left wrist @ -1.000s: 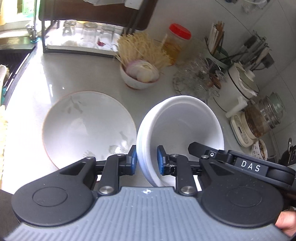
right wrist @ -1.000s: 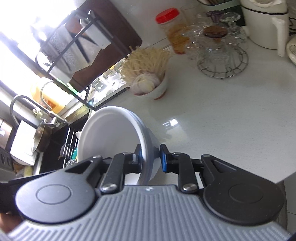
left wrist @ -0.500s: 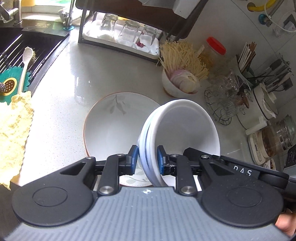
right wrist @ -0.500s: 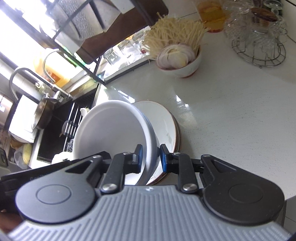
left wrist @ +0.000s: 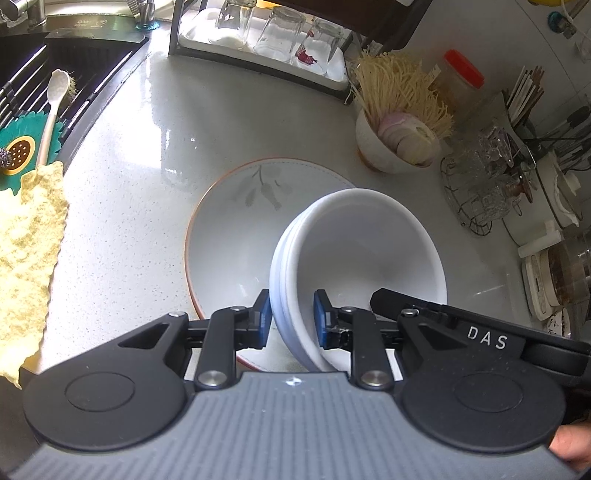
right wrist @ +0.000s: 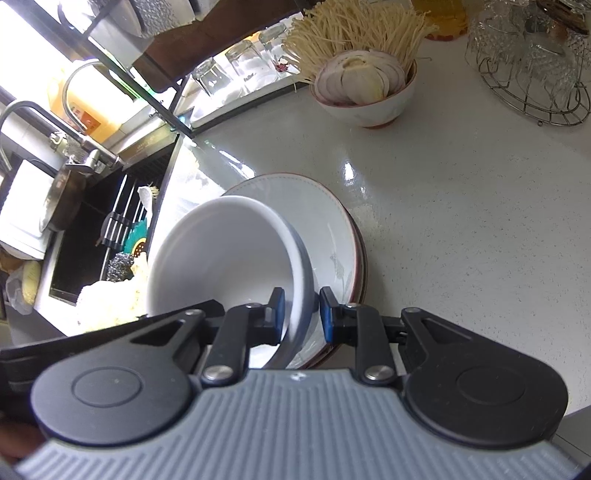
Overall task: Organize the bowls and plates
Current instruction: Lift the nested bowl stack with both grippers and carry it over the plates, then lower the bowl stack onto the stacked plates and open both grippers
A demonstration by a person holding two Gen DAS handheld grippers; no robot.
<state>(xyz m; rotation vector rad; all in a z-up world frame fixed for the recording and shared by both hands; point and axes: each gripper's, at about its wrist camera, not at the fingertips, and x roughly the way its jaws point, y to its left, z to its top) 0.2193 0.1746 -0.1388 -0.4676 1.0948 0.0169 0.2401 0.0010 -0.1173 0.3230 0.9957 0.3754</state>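
Showing a stack of white bowls (left wrist: 354, 254) carried by both grippers above a wide flower-printed plate (left wrist: 236, 236) that lies on the pale speckled table (left wrist: 147, 177). Left gripper (left wrist: 290, 319): its blue pads are clamped on the near rim of the stack, one pad outside the wall and one inside the bowl. Right gripper (right wrist: 302, 314): likewise clamped on the rim at the opposite side of the stack (right wrist: 225, 258), one pad within the bowl and one against its outer wall. In the left wrist view the right gripper's black body, lettered DAS, reaches in from the lower right. The stack is tilted, its mouth turned toward the left wrist camera, and it overlaps the right part of the plate (right wrist: 332, 229); whether its base touches the plate cannot be told. The plate has a reddish-brown edge. Beyond it stands a small bowl of sliced onion (left wrist: 399, 147) with pale noodle-like sticks, and near that a wire rack of glassware (left wrist: 484, 181). Upturned glasses (left wrist: 280, 33) sit on a tray at the back. A yellow cloth (left wrist: 29, 251) lies at the table's left edge beside the dark sink (right wrist: 92, 229).
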